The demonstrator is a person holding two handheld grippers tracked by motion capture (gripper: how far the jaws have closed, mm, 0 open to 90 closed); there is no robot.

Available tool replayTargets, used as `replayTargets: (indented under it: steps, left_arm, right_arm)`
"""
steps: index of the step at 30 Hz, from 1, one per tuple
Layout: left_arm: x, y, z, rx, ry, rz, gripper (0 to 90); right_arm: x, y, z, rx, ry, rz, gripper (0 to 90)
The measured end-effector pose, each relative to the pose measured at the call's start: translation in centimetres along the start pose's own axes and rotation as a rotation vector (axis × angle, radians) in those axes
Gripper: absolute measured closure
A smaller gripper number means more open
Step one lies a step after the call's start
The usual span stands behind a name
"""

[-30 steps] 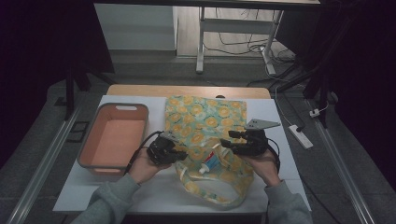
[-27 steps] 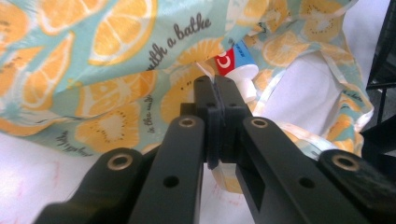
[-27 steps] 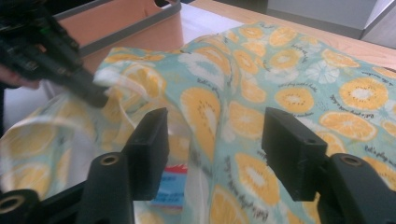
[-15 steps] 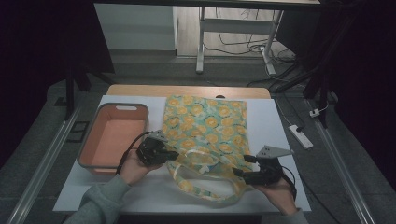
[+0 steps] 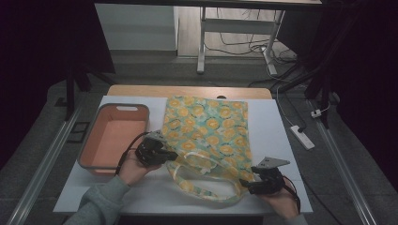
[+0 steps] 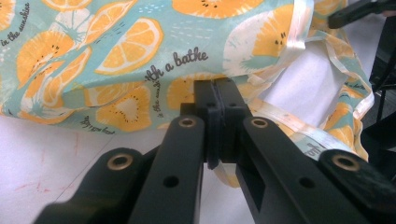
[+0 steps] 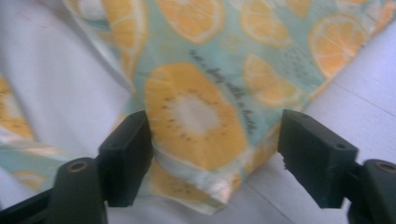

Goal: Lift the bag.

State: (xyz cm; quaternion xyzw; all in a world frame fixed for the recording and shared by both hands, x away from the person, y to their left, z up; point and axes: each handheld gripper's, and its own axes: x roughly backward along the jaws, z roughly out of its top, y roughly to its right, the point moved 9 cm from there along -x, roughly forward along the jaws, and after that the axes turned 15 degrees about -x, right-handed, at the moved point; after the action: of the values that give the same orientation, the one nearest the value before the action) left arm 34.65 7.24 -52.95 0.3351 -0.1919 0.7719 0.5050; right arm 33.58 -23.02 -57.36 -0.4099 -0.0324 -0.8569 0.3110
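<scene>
The left gripper (image 6: pixel 215 100) is clamped on the bag (image 5: pixel 206 126)'s near left edge, pinched fabric hidden between its jaws. The right gripper (image 7: pixel 215 135) gapes wide around the bag's near right corner by the table (image 5: pixel 281 140) edge. The empty tray (image 5: pixel 112 136) sits left.

Bag (image 7: pixel 205 84) blurred; print lettering (image 7: pixel 224 93) unreadable in right gripper view.

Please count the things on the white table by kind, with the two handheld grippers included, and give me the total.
Fabric bag with orange-slice print: 1
Salmon-coloured bin: 1
Grippers: 2, the left gripper, shut on the bag, and the right gripper, open at the bag's near corner
Total: 4
</scene>
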Motion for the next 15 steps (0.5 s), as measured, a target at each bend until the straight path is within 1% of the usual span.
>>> replayTargets:
  steps: [2, 5, 8, 9, 10, 11, 12, 13, 15]
  left_arm:
    - [0.0, -0.1, 0.0, 0.002, -0.001, 0.001, 89.5]
    - [0.1, -0.1, 0.0, 0.005, 0.001, -0.001, 89.5]
    - [0.1, -0.1, 0.0, 0.005, 0.002, -0.001, 89.5]
    - [0.1, -0.1, 0.0, 0.007, 0.004, -0.001, 89.5]
    - [0.1, -0.1, 0.0, 0.007, 0.005, 0.0, 89.5]
    - [0.2, -0.1, 0.0, 0.008, 0.01, 0.001, 89.5]
    - [0.2, -0.1, 0.0, 0.005, 0.012, 0.002, 89.5]
    - [0.3, -0.1, 0.0, 0.005, 0.013, 0.001, 89.5]
    - [0.4, -0.1, 0.0, 0.005, 0.021, 0.001, 89.5]
  right_arm:
    - [-0.3, 0.4, -0.1, -0.007, -0.003, -0.015, 33.4]
    - [-0.6, 0.8, -0.2, -0.017, -0.012, -0.019, 44.9]
    - [-0.9, 1.1, -0.4, -0.016, -0.023, -0.039, 56.7]
    - [-0.8, 1.2, -0.3, -0.014, -0.019, -0.045, 62.9]
    - [-0.7, 1.4, -0.3, -0.016, -0.022, -0.059, 71.3]
    - [-0.7, 1.5, -0.3, -0.019, -0.02, -0.064, 77.0]
    - [-0.6, 1.6, -0.3, -0.024, -0.025, -0.058, 84.1]
    - [-0.6, 1.5, -0.3, -0.018, -0.026, -0.056, 87.0]
    - [-0.5, 1.3, -0.2, 0.001, -0.025, -0.05, 88.2]
